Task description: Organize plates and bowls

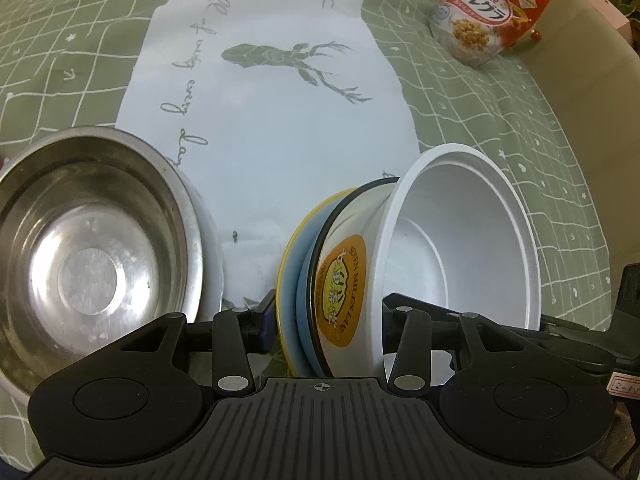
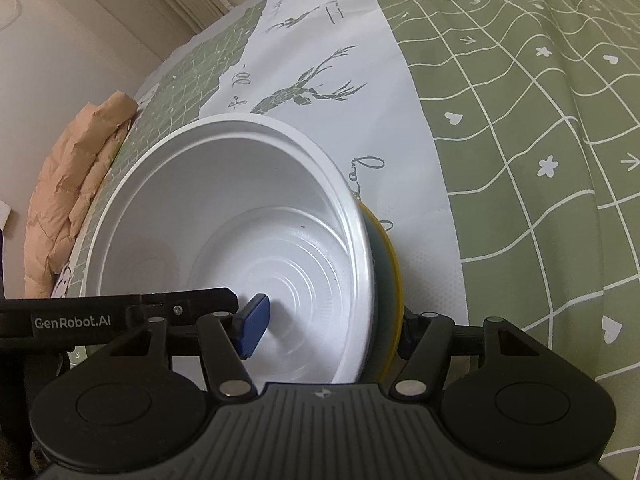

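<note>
Both tongs clamped on one nested stack, lifted and tipped on edge above the green checked cloth surface point(image 1: 500, 128): left tongs point(image 1: 328, 312) closed across the yellow-rimmed pale blue plate point(image 1: 289, 280), the black-rimmed bowl with the orange label point(image 1: 340, 292) and the wall of the white plastic bowl point(image 1: 460, 248); right tongs point(image 2: 328, 320) pinching that same stack from the other side, one blue pad inside the white bowl point(image 2: 256, 322), the other behind the yellow plate rim. Gripped two-handed likely to keep the nested pieces from sliding apart. Round stainless steel bowl point(image 1: 88, 256) waiting just left, seemingly the next stacking spot. Red cereal bag point(image 1: 486, 12) well apart, far side
</note>
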The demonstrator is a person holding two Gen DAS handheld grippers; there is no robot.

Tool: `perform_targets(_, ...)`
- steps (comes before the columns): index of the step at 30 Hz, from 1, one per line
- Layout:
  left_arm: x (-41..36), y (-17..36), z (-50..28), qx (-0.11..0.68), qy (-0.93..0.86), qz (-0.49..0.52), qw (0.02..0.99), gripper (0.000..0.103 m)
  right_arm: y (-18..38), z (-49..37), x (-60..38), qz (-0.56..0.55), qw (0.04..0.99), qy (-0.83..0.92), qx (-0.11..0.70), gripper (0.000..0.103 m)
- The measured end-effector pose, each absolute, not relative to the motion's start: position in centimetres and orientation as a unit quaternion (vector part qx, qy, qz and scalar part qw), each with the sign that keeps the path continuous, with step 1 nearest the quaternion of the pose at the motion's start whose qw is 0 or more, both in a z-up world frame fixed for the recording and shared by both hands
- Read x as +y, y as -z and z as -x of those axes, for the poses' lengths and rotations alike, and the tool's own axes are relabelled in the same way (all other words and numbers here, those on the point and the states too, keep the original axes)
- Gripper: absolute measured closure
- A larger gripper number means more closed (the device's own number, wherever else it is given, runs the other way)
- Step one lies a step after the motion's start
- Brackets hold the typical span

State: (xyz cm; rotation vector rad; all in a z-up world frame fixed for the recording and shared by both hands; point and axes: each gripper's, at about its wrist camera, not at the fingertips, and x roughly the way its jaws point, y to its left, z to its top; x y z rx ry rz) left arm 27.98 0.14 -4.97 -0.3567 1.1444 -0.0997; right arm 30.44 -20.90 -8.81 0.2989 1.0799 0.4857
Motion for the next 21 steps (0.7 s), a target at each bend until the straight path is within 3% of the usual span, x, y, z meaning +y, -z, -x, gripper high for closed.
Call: perform_targets(21, 1.2, 4.1, -26.0, 0.529, 0.051, 0.16, 0.832, 0.056, 7.7, -28.7, -20.0, -0.113, 0.824, -0.23, 0.505, 0.037)
